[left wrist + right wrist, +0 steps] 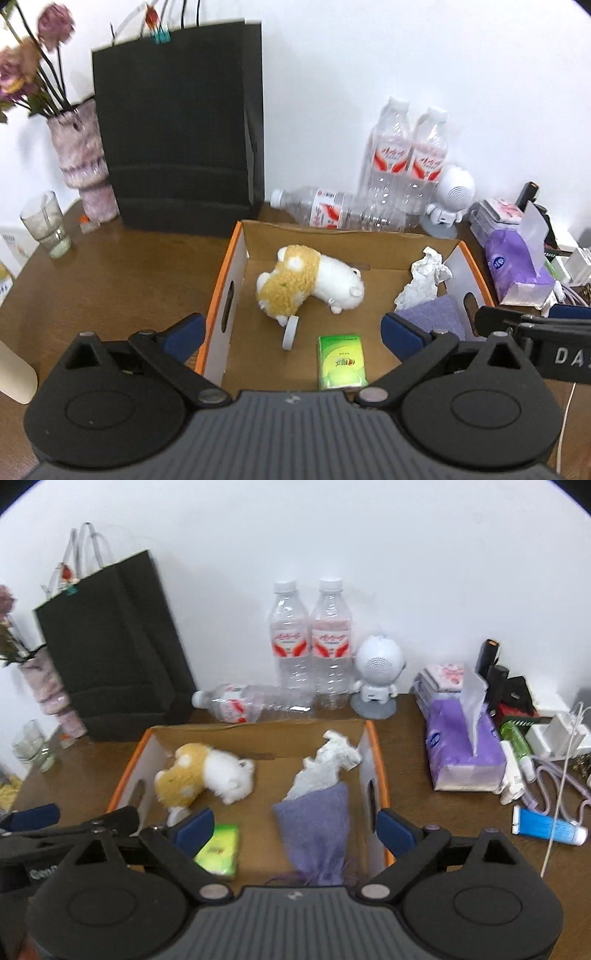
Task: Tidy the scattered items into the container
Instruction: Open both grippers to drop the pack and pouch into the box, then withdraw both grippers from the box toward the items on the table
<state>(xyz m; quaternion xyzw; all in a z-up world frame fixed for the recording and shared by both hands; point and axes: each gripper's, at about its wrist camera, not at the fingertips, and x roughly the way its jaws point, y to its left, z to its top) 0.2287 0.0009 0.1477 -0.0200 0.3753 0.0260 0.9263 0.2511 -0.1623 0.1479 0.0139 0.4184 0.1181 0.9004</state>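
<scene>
A: Bright, even light in both views, and the white wall (406,572) nearly washes out.

B: Soft shadow beside the black bag (110,646) on that wall, so light comes from the right front.

A: Fisheye bend is strong: dark corners, and the wall and bag bow at the edges.

B: Blur too. The flowers (33,55) smear in the left view, and the plush toy (207,775) is soft in the right.

A: The bottles (406,155) show small glints, nothing harsh.

black paper bag (177,122), flower vase (83,155), two upright water bottles (310,642) (a third lying flat), purple tissue pack (461,753)
</scene>
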